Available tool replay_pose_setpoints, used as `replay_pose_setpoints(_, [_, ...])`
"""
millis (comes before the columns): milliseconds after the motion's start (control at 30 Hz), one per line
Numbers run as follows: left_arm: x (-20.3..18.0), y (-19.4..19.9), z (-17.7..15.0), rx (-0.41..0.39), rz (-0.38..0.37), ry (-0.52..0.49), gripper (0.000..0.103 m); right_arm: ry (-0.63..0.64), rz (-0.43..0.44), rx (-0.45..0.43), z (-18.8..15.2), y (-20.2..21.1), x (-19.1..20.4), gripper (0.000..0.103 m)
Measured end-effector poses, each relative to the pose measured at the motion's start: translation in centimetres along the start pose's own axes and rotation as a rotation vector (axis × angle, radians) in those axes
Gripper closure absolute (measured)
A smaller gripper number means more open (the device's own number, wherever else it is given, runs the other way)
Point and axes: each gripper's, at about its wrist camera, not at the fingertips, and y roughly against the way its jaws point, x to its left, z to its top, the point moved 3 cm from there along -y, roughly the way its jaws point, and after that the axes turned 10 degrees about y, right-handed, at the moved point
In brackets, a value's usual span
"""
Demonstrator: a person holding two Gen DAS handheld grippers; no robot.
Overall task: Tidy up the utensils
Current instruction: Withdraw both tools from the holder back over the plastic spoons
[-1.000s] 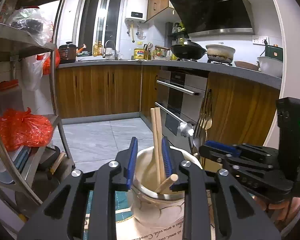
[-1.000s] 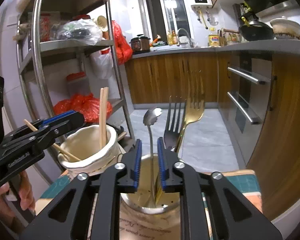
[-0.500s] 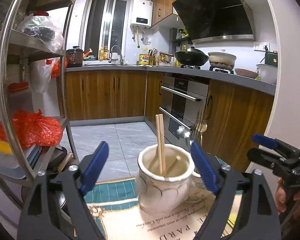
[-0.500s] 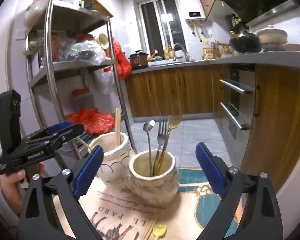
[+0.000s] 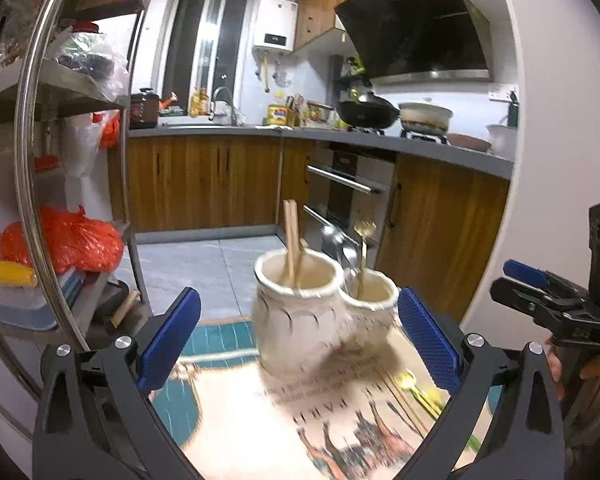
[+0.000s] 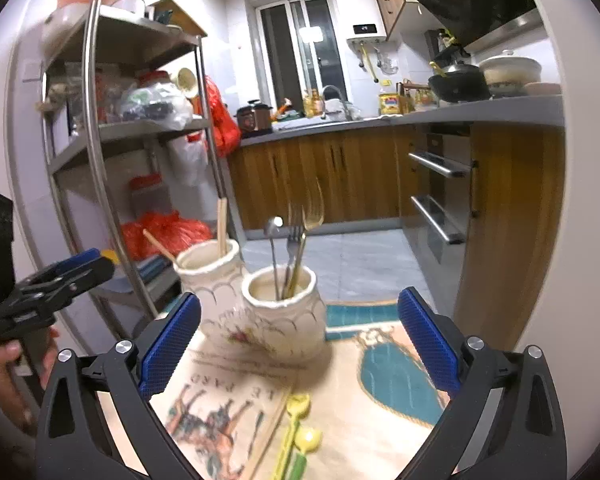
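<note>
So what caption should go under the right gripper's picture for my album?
Open right gripper facing two cream pots: chopsticks in one, metal cutlery in the other.

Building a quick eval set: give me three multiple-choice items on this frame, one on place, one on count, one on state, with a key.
1. Where do the wooden chopsticks stand?
A. In the jar nearer the metal shelf
B. In the jar with the forks
C. Flat on the mat

2. How many ceramic jars stand on the mat?
A. One
B. Two
C. Three

3. How is the right hand-held gripper?
A. Shut on the spoon
B. Shut on a jar rim
C. Jaws wide, nothing between the pads

Key: 1 A, the chopsticks rise from the left jar beside the shelf. 2 B, only that jar and the right jar with the metal cutlery are there. 3 C, the blue pads stand far apart, clear of both jars, still widening.
</note>
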Motion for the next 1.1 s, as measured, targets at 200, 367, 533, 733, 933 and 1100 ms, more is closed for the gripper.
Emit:
replay_pose_setpoints(200, [-1.1,1.3,-2.9,0.021,-0.006,-0.044,0.006,0.058,-0.051,0.047,-1.9,1.0,0.7,0.005])
replay_pose_setpoints(367, [-1.6,1.6,-5.7,0.060,-0.018,-0.087,0.006,0.035,-0.057,0.118,-4.6,0.8,0.4,0.005])
replay_pose_setpoints(533, [-1.7,1.0,-7.5,0.098,-0.027,-0.098,0.006,0.016,-0.071,0.192,-6.7,0.2,0.1,0.005])
replay_pose_setpoints(733, [-1.4,0.1,-9.2,0.122,-0.029,-0.113,0.006,0.040,-0.104,0.276,-8.8,-0.3,0.3,0.005])
replay_pose_setpoints(933, [-1.8,-0.8,-10.4,0.175,-0.041,-0.119,0.006,0.016,-0.110,0.340,-10.2,-1.0,-0.1,0.005])
replay_pose_setpoints(1100, [-2.0,-0.8,-10.7,0.180,-0.048,-0.124,0.006,0.032,-0.111,0.378,-10.8,-1.8,0.3,0.008])
